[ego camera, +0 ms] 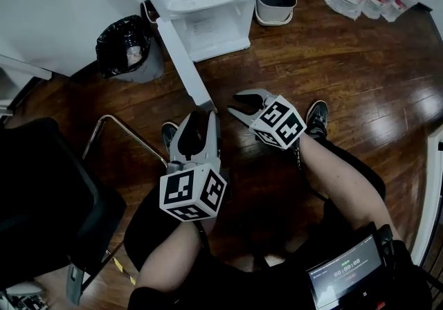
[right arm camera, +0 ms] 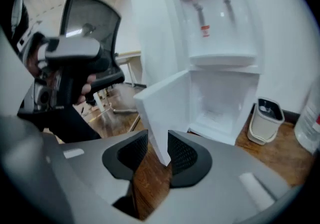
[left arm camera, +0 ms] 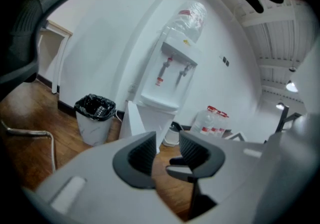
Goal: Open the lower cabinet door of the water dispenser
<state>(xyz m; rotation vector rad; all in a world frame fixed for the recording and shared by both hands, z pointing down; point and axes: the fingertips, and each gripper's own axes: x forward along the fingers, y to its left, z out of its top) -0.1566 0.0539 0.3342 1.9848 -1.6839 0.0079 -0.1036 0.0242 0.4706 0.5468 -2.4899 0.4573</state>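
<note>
1. Right gripper (right arm camera: pixel 157 142) stands open, empty; the cabinet door (right arm camera: pixel 162 100) hangs wide open just ahead.
2. Left gripper (left arm camera: pixel 168 149) is open and empty.
3. Red label (right arm camera: pixel 205 31) on the water dispenser (right arm camera: pixel 222 75) beyond is unreadable.

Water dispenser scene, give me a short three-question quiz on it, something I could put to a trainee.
1. True or false: the lower cabinet door of the water dispenser is shut.
2. In the head view, what stands on the floor to the left of the dispenser? A) a bin with a black liner; B) a stepladder; C) a mop bucket.
3. Fill in the missing word: the left tongs stand ____, with nothing between them.

Key: 1 false, the door is swung open; 2 A; 3 apart.
</note>
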